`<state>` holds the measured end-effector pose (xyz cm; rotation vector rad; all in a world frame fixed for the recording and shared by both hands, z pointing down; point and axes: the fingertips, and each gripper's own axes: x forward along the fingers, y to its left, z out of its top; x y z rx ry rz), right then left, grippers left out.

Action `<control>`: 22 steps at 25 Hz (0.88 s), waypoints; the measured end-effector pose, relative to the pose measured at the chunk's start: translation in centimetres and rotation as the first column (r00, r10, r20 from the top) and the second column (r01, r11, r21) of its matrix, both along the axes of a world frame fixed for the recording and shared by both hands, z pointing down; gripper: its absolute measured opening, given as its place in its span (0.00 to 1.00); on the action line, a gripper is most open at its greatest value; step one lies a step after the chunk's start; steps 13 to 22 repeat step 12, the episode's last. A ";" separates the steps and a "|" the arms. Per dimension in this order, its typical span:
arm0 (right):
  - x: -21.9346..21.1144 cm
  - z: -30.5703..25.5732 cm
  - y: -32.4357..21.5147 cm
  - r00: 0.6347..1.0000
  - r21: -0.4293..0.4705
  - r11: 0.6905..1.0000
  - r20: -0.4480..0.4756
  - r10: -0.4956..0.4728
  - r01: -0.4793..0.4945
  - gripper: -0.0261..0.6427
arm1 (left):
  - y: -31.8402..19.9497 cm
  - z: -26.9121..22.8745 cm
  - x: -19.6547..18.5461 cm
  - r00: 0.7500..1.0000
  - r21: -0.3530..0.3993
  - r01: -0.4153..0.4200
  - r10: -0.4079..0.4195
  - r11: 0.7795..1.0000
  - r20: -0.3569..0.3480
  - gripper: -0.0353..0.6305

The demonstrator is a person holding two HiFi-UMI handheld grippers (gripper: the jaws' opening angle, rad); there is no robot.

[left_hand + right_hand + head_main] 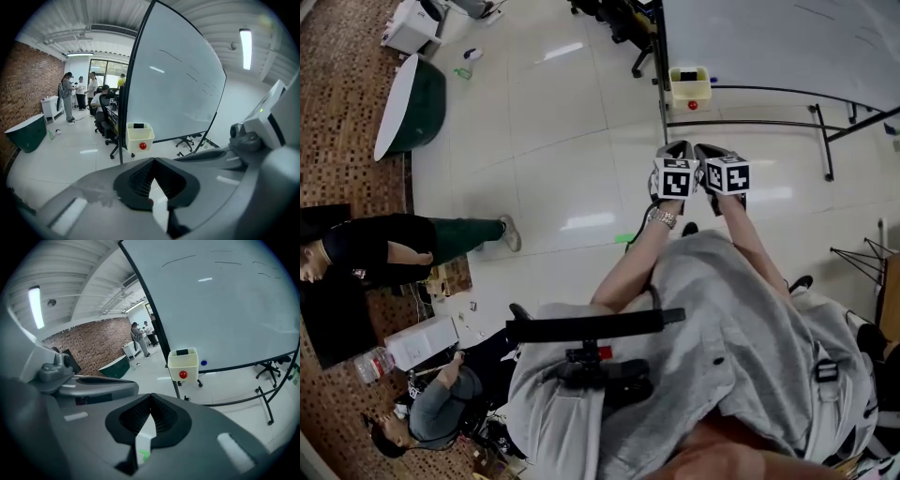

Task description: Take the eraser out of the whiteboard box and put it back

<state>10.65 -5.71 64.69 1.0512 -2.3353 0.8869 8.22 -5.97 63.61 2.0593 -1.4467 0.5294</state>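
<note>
A pale yellow whiteboard box (689,89) with a red round magnet on its front hangs on the whiteboard's left post. The black eraser (687,75) lies in its top. In the left gripper view the box (139,137) and eraser (138,125) are straight ahead across open floor; in the right gripper view the box (183,365) holds the eraser (182,352) too. My left gripper (680,150) and right gripper (709,151) are side by side, well short of the box. Both are shut and empty, left (154,161) and right (151,396).
The whiteboard (787,42) stands on a black wheeled frame (825,141). Office chairs (105,129) sit behind its post. A green tub (412,105) is at far left. People stand at the back (70,96); others are beside me (384,248). Green tape (623,237) marks the floor.
</note>
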 end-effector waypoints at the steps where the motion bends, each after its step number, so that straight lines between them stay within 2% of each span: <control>1: -0.5 -0.1 0.0 1.000 0.005 1.000 0.002 -0.011 0.011 0.04 | 0.0 -0.1 -0.4 1.000 0.003 0.005 -0.005 1.000 -0.001 0.06; 6: -3.0 -0.7 0.2 0.998 0.023 0.998 0.005 -0.058 0.058 0.04 | 0.1 -0.6 -2.4 0.999 0.014 0.040 -0.040 0.999 -0.009 0.06; 12: -5.0 -0.7 0.5 0.997 0.010 0.998 0.013 -0.070 0.070 0.04 | 0.1 -0.7 -4.5 0.998 0.017 0.060 -0.060 0.998 -0.012 0.06; 22: -5.0 -0.7 0.5 0.997 0.010 0.998 0.013 -0.070 0.070 0.04 | 0.1 -0.7 -4.5 0.998 0.017 0.060 -0.060 0.998 -0.012 0.06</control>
